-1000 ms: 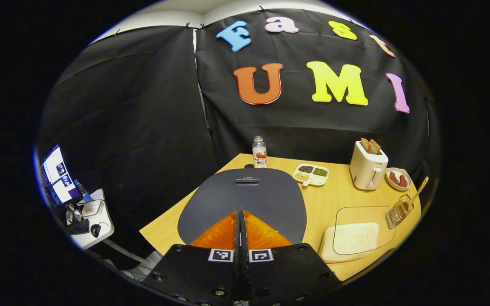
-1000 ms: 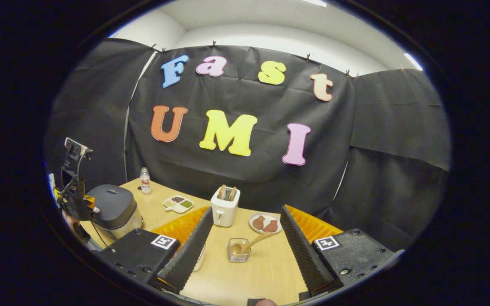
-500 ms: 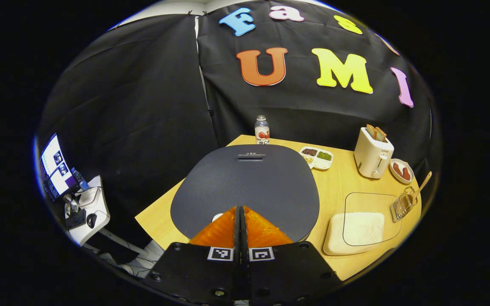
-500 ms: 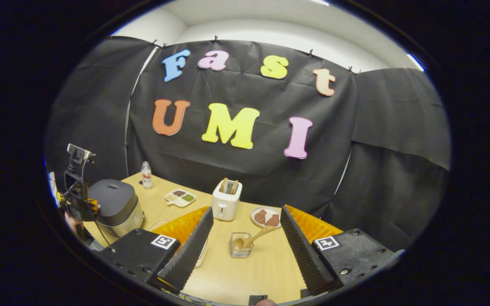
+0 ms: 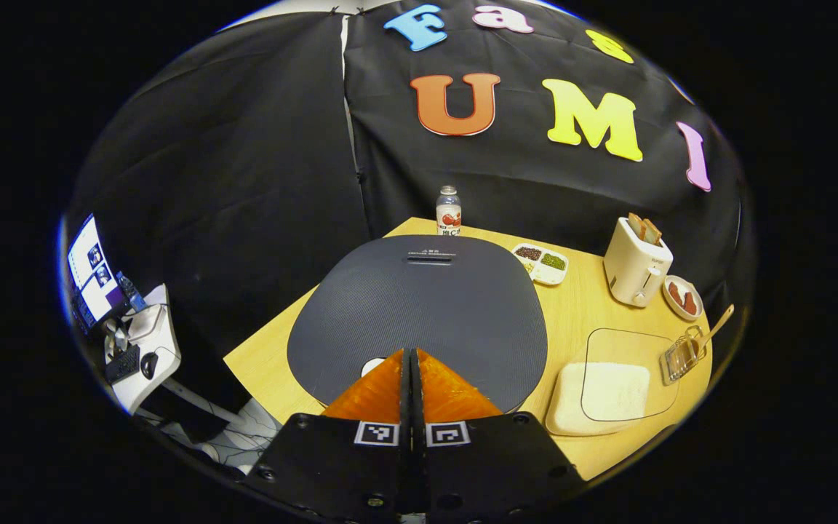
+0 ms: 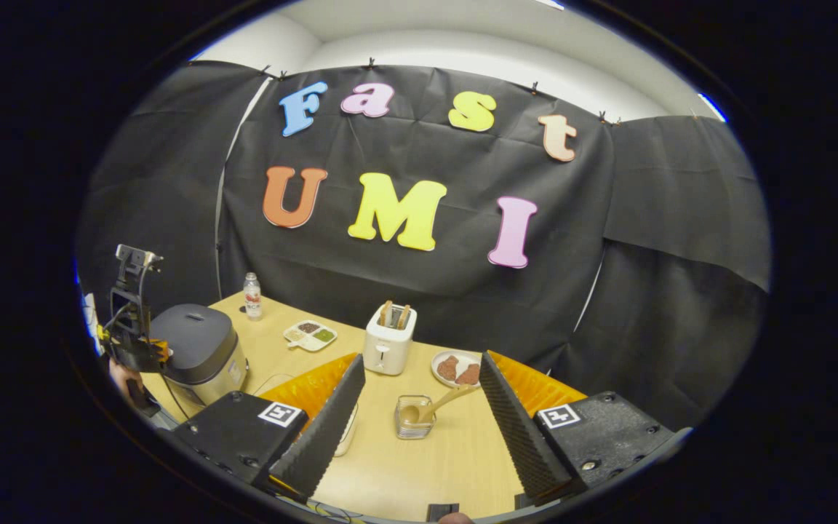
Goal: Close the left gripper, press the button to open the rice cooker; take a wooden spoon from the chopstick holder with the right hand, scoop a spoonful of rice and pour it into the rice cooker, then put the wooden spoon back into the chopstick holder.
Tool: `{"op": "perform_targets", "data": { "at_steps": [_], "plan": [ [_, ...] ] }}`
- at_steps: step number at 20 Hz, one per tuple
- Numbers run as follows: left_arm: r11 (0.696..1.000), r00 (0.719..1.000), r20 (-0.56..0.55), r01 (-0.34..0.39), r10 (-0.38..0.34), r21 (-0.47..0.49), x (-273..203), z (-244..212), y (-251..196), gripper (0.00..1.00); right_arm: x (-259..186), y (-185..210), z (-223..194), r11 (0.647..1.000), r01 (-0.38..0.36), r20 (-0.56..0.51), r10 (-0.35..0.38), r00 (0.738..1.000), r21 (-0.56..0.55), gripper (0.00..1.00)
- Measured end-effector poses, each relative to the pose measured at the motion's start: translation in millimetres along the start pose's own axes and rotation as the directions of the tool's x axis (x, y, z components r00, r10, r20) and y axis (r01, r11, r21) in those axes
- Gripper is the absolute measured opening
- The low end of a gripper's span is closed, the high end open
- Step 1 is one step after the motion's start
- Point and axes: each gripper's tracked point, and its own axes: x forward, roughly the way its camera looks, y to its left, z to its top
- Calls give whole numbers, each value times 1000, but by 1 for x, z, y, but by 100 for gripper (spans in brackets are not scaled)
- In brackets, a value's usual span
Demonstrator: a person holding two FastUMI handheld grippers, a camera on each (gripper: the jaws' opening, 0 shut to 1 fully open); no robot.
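While the left gripper [image 5: 409, 355] hung with its fingers pressed together just above the near edge of the rice cooker [image 5: 419, 313], the cooker's lid lay shut. Right of the rice cooker, the right gripper [image 6: 419, 393] stood spread before the chopstick holder [image 6: 412, 421], where the wooden spoon [image 6: 437, 405] leaned.

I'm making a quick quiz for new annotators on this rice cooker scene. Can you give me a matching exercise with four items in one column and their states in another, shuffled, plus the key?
Items:
1. rice cooker
2. wooden spoon
3. left gripper
4. right gripper

States:
A. fingers spread wide, holding nothing
B. lid down
C. leaning in the chopstick holder
D. fingers closed together above the lid

Pairs: 1-B, 2-C, 3-D, 4-A
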Motion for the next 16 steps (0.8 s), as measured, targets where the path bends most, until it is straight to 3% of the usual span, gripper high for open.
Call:
{"op": "perform_targets", "data": {
  "at_steps": [3, 5, 6, 8, 12, 13, 14, 16],
  "plan": [
    [999, 999, 34, -26, 24, 42, -4, 6, 2, 0, -1, -1, 2, 1000, 1, 15, -1, 1000, 4, 100],
    [998, 992, 124, -21, 13, 63, -5, 26, -1, 0, -3, -3, 9, 1000, -1, 48, 0, 999, 20, 100],
    [997, 975, 222, -29, 14, 65, -14, 48, -1, 0, -4, -4, 12, 1000, 2, 61, -3, 998, 19, 100],
    [996, 915, 404, -58, 24, 73, -28, 104, 3, 0, -3, -9, 12, 1000, 14, 69, -15, 997, 13, 100],
    [997, 822, 569, -67, 32, 41, -69, 163, -3, 0, -7, -12, 17, 1000, 19, 89, -21, 996, 24, 100],
    [998, 819, 573, -54, 22, 40, -72, 170, -6, 6, -7, -13, 15, 1000, 20, 89, -22, 996, 23, 100],
    [998, 815, 580, -45, 15, 38, -77, 177, -10, 0, -8, -15, 16, 999, 22, 93, -24, 995, 25, 100],
    [999, 798, 603, -33, 9, 28, -88, 184, -10, 0, -10, -18, 18, 999, 25, 99, -28, 995, 30, 100]
  ]
}}
